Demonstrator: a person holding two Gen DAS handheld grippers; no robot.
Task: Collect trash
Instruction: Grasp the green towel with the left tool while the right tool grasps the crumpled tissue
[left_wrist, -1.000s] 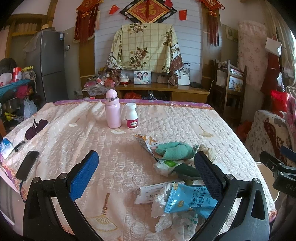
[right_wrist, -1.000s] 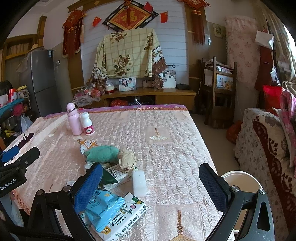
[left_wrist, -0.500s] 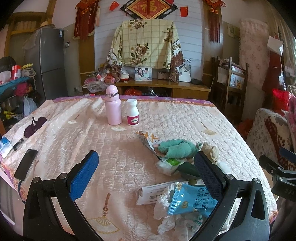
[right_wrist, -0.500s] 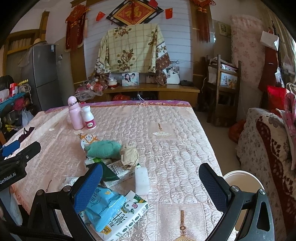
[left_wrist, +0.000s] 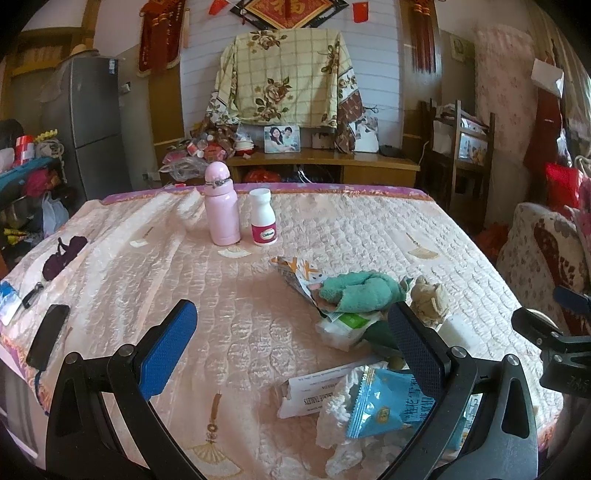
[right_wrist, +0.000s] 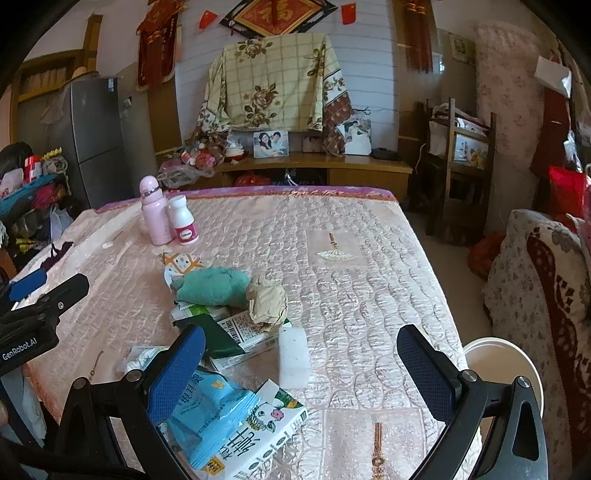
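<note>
Jaws: left gripper (left_wrist: 291, 345) and right gripper (right_wrist: 301, 363) both spread, empty.
Trash: heaped at the bed's (right_wrist: 362, 266) near edge.
Tip: right takes the blue packet (right_wrist: 207, 410) first; bin (right_wrist: 506, 369) beside the bed's right edge.

left wrist: near edge, faces far wall | right wrist: further right | shared: pink bottle (left_wrist: 222, 205) (right_wrist: 155, 211), teal cloth (left_wrist: 360, 290) (right_wrist: 213, 286)

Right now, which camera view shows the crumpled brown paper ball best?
The right wrist view: the crumpled brown paper ball shows whole and unblocked, beside the green towel. In the left wrist view the paper ball lies farther off, partly hidden behind the left claw.
</note>
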